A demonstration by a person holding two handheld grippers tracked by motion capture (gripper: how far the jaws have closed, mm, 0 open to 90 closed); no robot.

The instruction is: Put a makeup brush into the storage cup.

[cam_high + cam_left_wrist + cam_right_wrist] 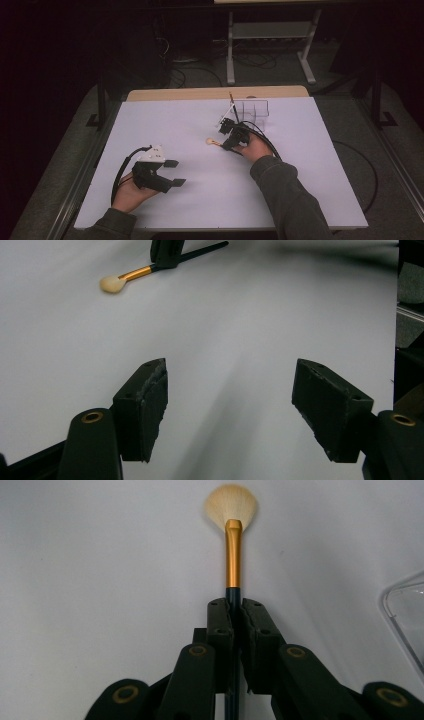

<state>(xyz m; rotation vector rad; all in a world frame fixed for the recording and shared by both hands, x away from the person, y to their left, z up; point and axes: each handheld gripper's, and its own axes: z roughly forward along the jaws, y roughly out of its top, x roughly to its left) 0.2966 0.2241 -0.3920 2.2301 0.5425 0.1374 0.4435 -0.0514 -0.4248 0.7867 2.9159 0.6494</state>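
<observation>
A makeup brush [232, 550] with a cream fan head, gold ferrule and black handle lies on the white table top [200, 200]. My right gripper [237, 615] is shut on its black handle, just behind the ferrule. In the high view the brush head [210, 142] points left from my right gripper [228, 144] near the table's middle. My left gripper [175, 173] rests at the front left, open, with nothing between its fingers. The left gripper view looks past the open left gripper [230, 405] to the brush [127, 278] farther off.
A clear plastic organizer [252, 108] stands at the back of the table, right of centre; its corner [407, 615] shows beside my right gripper. Thin brushes [232, 106] lean at its left end. A table frame and cables are on the dark floor beyond.
</observation>
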